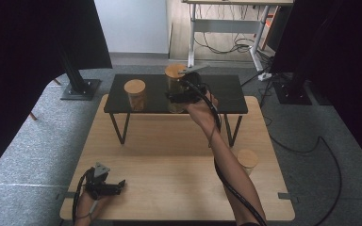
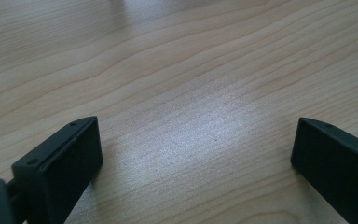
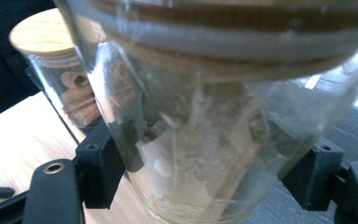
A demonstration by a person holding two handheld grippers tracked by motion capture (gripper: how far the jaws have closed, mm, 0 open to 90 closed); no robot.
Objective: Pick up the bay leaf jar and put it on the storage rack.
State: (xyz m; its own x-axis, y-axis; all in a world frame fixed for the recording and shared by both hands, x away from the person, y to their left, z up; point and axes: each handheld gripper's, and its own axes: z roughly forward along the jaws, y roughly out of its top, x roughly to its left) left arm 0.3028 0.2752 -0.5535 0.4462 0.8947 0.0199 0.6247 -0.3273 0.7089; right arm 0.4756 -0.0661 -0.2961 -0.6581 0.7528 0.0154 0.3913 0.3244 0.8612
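Right gripper [image 1: 181,96] reaching forward over the light wooden table [image 1: 169,155] to the black raised shelf on thin metal legs [image 1: 226,94], jaws closing on either side of a clear glass jar with a round wooden lid [image 1: 174,75]. In the right gripper view, glass jar [image 3: 191,154] sitting squarely between the two black jaws, both pressing against or lying just beside its lower wall; firm contact not clearly resolvable through the glass. Jar standing at the shelf's front edge, near mid-length; whether resting on or lifting off the shelf, cannot tell. Pale, indistinct contents showing inside.

Second glass jar with wooden lid [image 1: 135,94] standing upright on the shelf, to the left of the gripped one; also appearing in the right gripper view [image 3: 60,70], holding tan ring-shaped pieces.

Third wooden-lidded jar [image 1: 247,160] standing on the table by the right forearm.

Left gripper [image 1: 115,187] resting low at the table's near left corner, jaws spreading wide apart, holding nothing; bare wood grain [image 2: 191,93] lying between them.
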